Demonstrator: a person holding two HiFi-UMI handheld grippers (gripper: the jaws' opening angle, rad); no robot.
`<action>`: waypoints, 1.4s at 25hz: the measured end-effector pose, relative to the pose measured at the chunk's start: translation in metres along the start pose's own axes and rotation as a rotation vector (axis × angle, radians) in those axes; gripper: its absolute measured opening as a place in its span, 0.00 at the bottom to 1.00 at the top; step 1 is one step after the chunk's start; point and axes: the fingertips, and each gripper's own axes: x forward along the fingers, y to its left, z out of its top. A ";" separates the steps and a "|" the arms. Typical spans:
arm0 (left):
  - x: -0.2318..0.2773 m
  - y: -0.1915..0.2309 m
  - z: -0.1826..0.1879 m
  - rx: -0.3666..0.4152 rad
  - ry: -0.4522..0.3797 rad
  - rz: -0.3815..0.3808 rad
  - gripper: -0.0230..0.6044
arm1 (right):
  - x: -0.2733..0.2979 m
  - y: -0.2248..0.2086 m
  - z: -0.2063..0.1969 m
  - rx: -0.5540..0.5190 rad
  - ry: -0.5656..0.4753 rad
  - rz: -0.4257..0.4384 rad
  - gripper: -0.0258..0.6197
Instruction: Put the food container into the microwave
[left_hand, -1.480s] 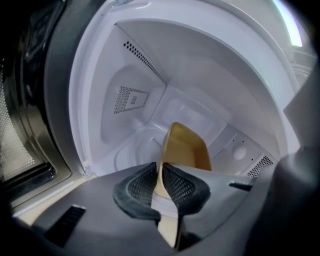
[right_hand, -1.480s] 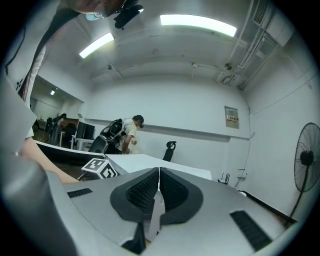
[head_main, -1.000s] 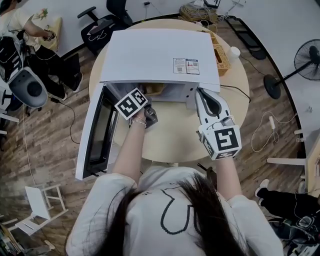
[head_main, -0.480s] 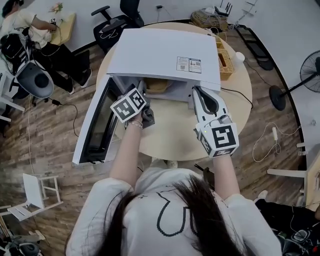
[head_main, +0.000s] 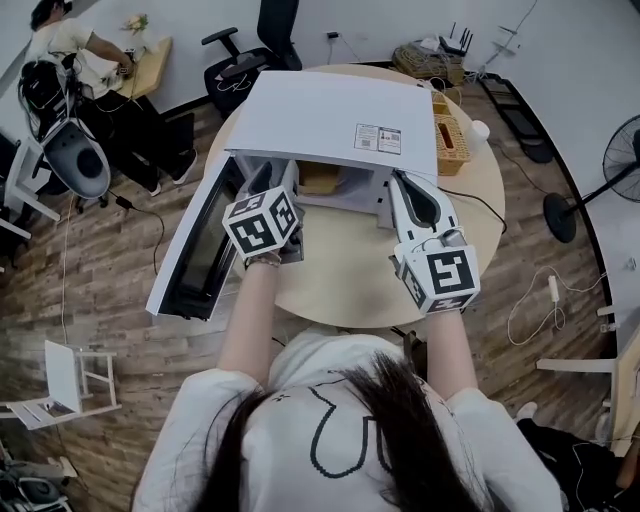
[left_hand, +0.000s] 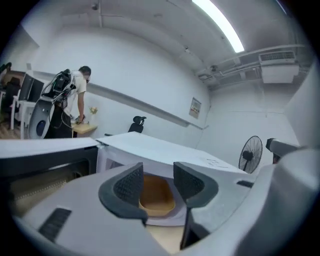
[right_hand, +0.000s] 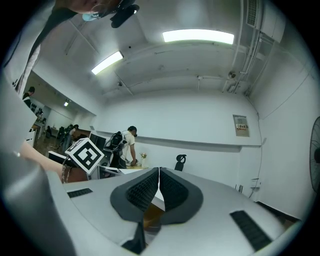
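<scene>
The white microwave (head_main: 330, 120) stands on the round table with its door (head_main: 200, 245) swung open to the left. A tan food container (head_main: 320, 177) sits inside the cavity, and it shows between the jaws in the left gripper view (left_hand: 156, 196). My left gripper (head_main: 268, 185) hovers just in front of the opening, open, with nothing between its pads (left_hand: 131, 184). My right gripper (head_main: 398, 180) is at the microwave's front right corner. It is shut and empty (right_hand: 158, 187).
The pale wooden table (head_main: 350, 280) has bare room in front of the microwave. A wicker basket (head_main: 447, 135) and a small white object (head_main: 480, 128) lie to its right. A person (head_main: 60, 45) works at a desk at the far left. A floor fan (head_main: 625, 150) stands at the right.
My left gripper has drawn back a little from the microwave opening and risen toward the head camera. The right gripper has barely moved.
</scene>
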 end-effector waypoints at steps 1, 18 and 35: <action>-0.002 -0.004 0.006 0.031 -0.011 -0.007 0.33 | 0.000 -0.001 0.001 0.000 -0.005 -0.005 0.09; -0.054 -0.043 0.109 0.319 -0.220 -0.190 0.33 | 0.019 -0.015 0.048 -0.097 -0.040 -0.060 0.09; -0.079 -0.043 0.140 0.308 -0.342 -0.217 0.05 | 0.012 -0.017 0.064 -0.136 -0.045 -0.080 0.09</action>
